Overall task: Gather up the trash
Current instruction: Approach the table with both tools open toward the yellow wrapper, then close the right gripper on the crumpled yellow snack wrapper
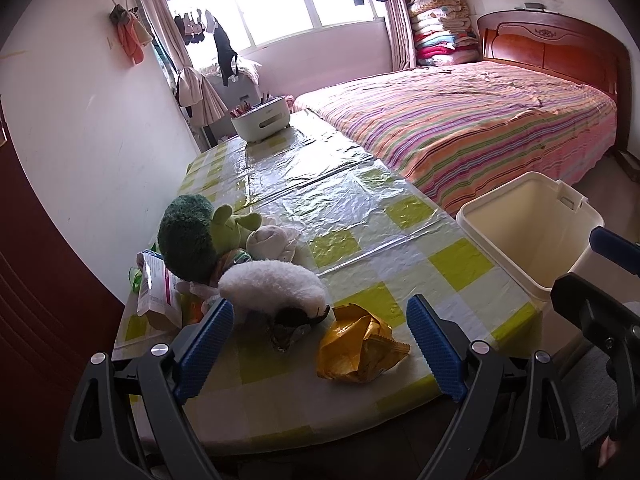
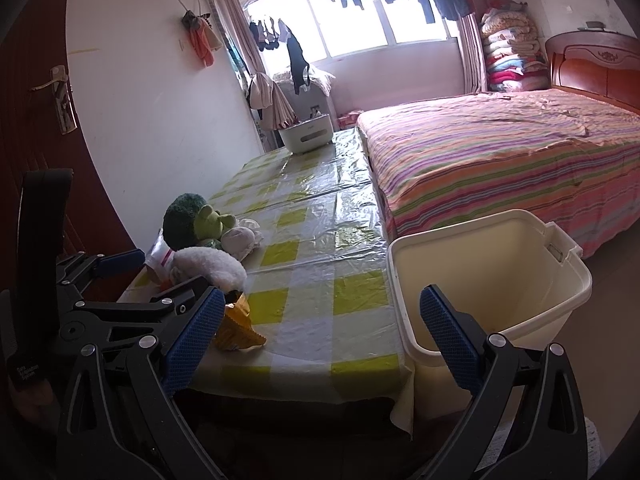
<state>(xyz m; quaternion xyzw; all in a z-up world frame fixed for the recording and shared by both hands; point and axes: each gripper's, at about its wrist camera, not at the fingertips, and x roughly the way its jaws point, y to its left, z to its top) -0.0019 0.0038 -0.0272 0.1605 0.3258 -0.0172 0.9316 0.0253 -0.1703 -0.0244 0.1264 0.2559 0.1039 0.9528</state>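
A crumpled yellow snack wrapper (image 1: 360, 346) lies near the table's front edge, also seen as the yellow wrapper (image 2: 236, 326) in the right wrist view. Just left of it sits a small crushed silvery wrapper (image 1: 286, 334). My left gripper (image 1: 320, 344) is open, its blue pads standing either side of both wrappers and short of them. A cream bin (image 1: 532, 236) stands open at the table's right side. My right gripper (image 2: 320, 344) is open with nothing in it, hovering near the table's front corner beside the cream bin (image 2: 488, 276).
Plush toys (image 1: 208, 236), a white fluffy toy (image 1: 272, 284) and a small box (image 1: 156, 292) crowd the left of the checked tablecloth (image 1: 360, 216). A white organiser (image 1: 262, 120) sits at the far end. A striped bed (image 1: 460, 120) lies to the right.
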